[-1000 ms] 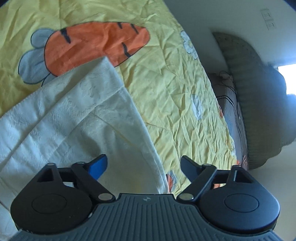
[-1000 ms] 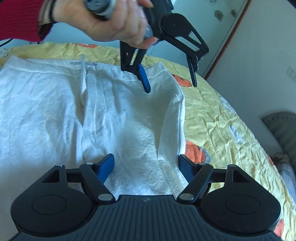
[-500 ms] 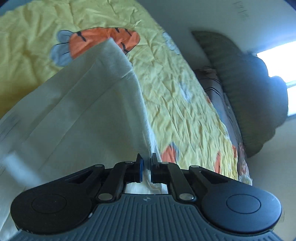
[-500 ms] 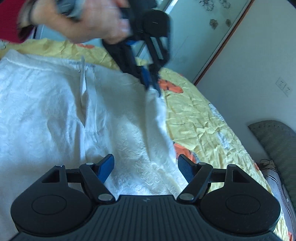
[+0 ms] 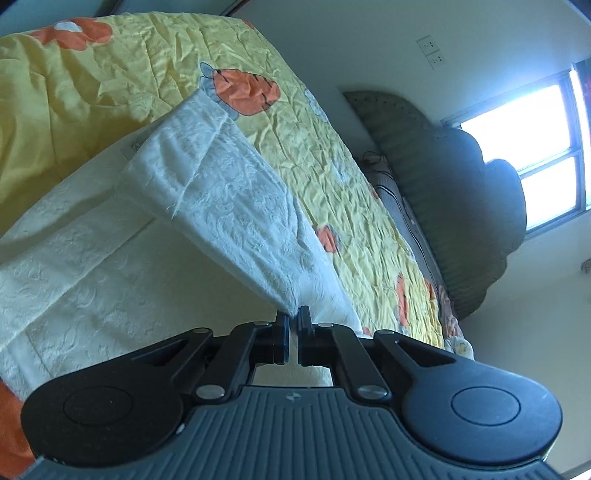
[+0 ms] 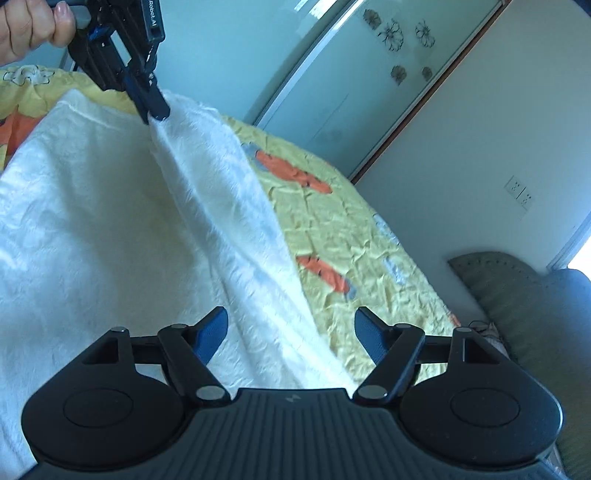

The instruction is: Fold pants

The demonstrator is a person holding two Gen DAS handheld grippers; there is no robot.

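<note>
White pants (image 6: pixel 110 229) of embossed, crinkly cloth lie spread on a bed (image 6: pixel 332 229) under a yellow quilted cover printed with orange carrots. The left gripper (image 5: pixel 292 334) has its jaws clenched on a corner of the pants' edge, and the cloth rises from the bed in a taut, narrowing ridge up to the pinch. In the right wrist view that gripper (image 6: pixel 155 107) shows near the far end of the pants, its black and blue fingers pressed together on the fabric, with a bare hand (image 6: pixel 29 29) on its handle above. From the pinch a long fold runs down across the pants toward the right gripper (image 6: pixel 291 332). The right gripper's jaws are released, spread wide over the near part of the pants, blue pads (image 6: pixel 212 332) facing inward; whether they touch the cloth cannot be told. Beyond the bed stand a ribbed olive headboard (image 5: pixel 436 173), a bright window (image 5: pixel 532 147) and a glossy sliding door (image 6: pixel 332 74) with flower decals.
</note>
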